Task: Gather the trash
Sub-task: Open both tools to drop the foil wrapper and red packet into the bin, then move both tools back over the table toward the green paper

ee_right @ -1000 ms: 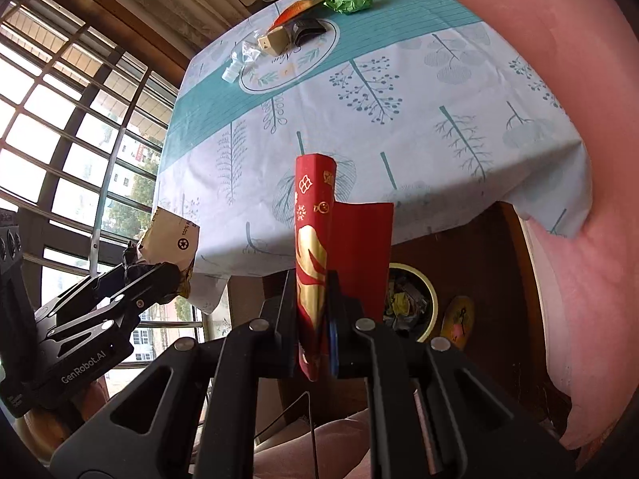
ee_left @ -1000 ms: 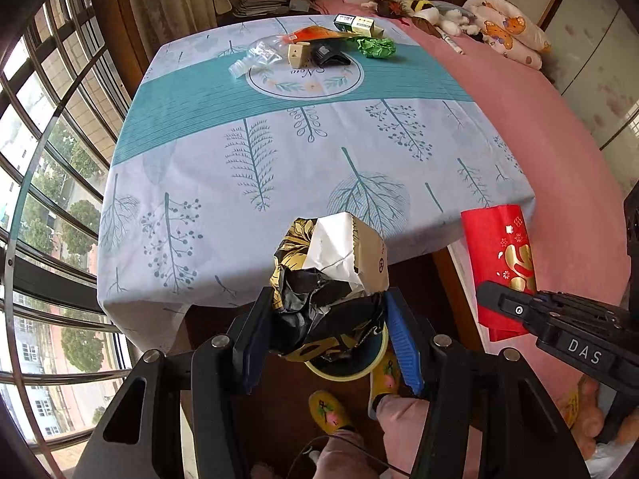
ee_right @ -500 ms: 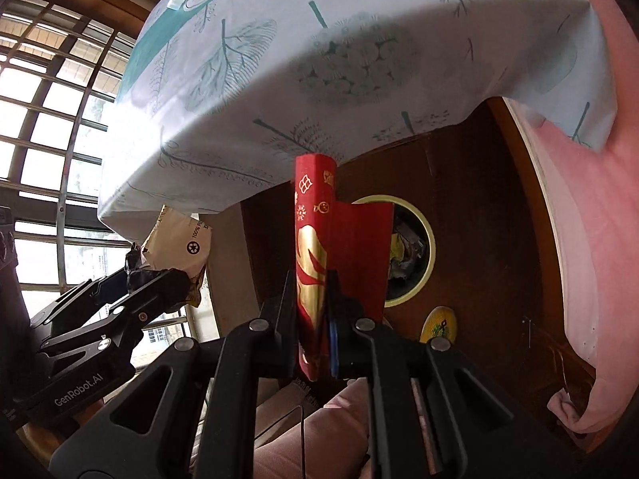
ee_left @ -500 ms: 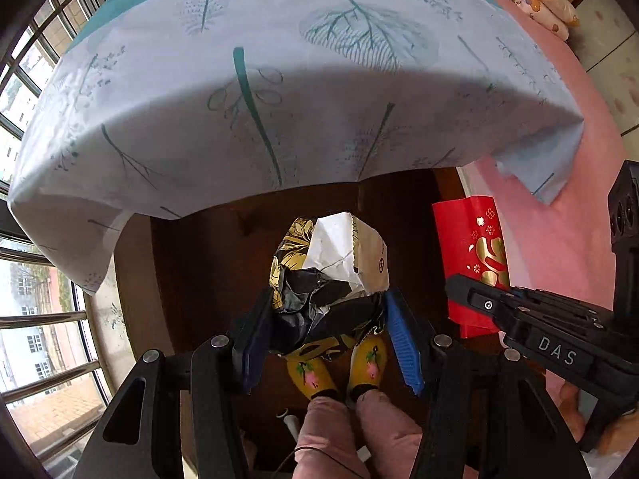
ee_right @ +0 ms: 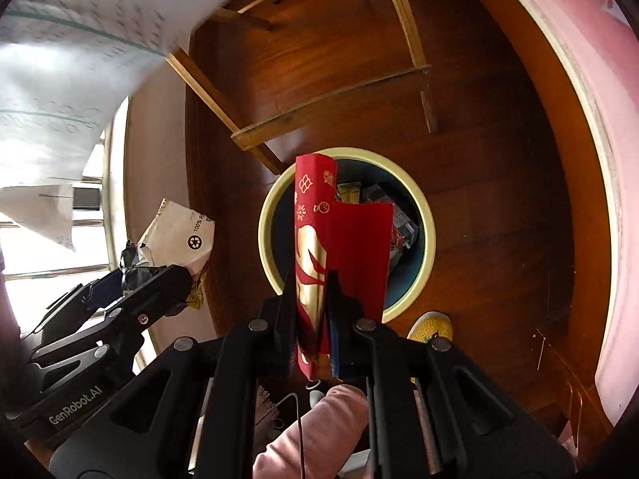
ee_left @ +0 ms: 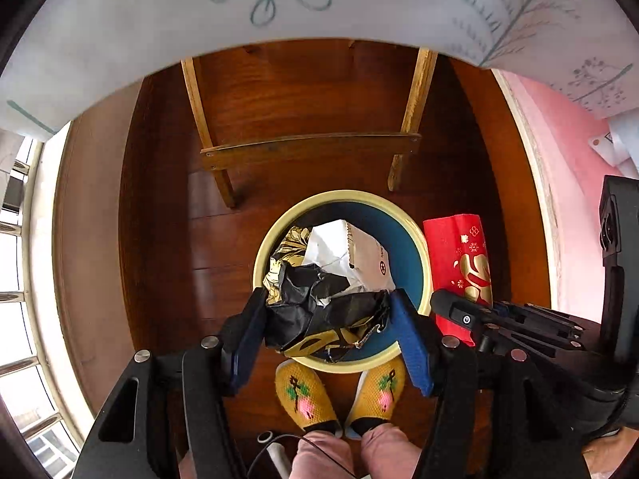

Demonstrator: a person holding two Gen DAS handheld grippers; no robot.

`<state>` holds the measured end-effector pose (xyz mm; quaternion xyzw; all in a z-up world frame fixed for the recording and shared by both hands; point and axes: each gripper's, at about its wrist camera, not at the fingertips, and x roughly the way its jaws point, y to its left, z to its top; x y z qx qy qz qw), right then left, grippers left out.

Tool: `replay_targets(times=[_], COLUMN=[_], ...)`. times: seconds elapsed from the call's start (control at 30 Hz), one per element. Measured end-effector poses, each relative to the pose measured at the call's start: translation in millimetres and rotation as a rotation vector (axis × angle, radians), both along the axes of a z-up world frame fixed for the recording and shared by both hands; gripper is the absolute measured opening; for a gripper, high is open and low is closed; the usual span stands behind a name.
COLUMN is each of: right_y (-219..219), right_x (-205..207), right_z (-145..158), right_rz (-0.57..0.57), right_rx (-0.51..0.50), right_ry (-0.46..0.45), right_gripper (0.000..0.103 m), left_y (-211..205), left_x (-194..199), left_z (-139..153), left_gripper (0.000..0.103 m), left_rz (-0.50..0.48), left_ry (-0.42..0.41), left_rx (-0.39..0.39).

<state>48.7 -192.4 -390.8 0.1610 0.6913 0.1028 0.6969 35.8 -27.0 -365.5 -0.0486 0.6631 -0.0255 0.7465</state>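
My left gripper [ee_left: 325,311] is shut on a crumpled wad of black, gold and white wrappers [ee_left: 331,279] and holds it above the round trash bin [ee_left: 415,239] with a cream rim and blue inside. My right gripper [ee_right: 313,311] is shut on a red and gold paper packet [ee_right: 339,247], held upright over the same bin [ee_right: 423,207], which has several pieces of trash inside. In the left wrist view the packet [ee_left: 459,255] and right gripper sit just right of the bin. In the right wrist view the wad [ee_right: 179,235] sits left of the bin.
The bin stands on a dark wooden floor under the table's wooden frame [ee_left: 311,147]. The patterned tablecloth [ee_left: 279,0] hangs above. A pink bed edge [ee_right: 579,80] is at the right, a window [ee_left: 16,279] at the left. My yellow slippers [ee_left: 307,395] stand beside the bin.
Both grippers have tilted down from the table top to the floor. The bin now lies directly below both held items. Both grips are unchanged.
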Motion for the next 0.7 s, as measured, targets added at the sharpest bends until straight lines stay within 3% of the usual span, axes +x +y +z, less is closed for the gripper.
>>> replay_targets(times=[0.13, 0.2, 0.23, 0.27, 0.3, 0.37, 0.6, 0.7], right_y=[3.9, 4.4, 4.6, 3.4, 1.0, -3.1, -8.5, -11.6], right_x=[-1.2, -3.2, -5.4, -5.8, -5.8, -7.6, -10.5, -14.9], right_z=[-37.9, -50.5, -55.6, -59.1, -61.6, -62.3, -45.4, -22.7], right_rz=[0.012, 0.022, 0.023, 0.020, 0.016, 0.001, -0.044, -0.060], right_rx=[-0.016, -0.025, -0.036, -0.055, -0.060, -0.065, -0.070, -0.068], right_ry=[0.005, 0.009, 0.012, 0.014, 0.011, -0.005, -0.050, -0.067], right_gripper=[0.011, 0.019, 0.035, 0.047, 0.052, 0.062, 0.063, 0.063], left_y=[5.7, 10.4, 13.0, 16.2, 19.3, 23.9, 31.3, 34.8], left_x=[0.4, 0.1, -0.4, -0.5, -1.2, -2.1, -9.7, -9.3], left_z=[-27.6, -35.5, -37.1, -38.6, -40.1, -39.3, -2.4, 20.6], left_gripper=[0.067, 0.072, 0.076, 0.089, 0.095, 0.095, 0.095, 0.095], left_rz=[0.004, 0.012, 0.019, 0.026, 0.029, 0.027, 0.002, 0.002], left_ry=[0.017, 0.026, 0.023, 0.022, 0.021, 0.016, -0.055, -0.074], left_rx=[-0.011, -0.017, -0.016, -0.015, -0.014, -0.005, 0.032, 0.041])
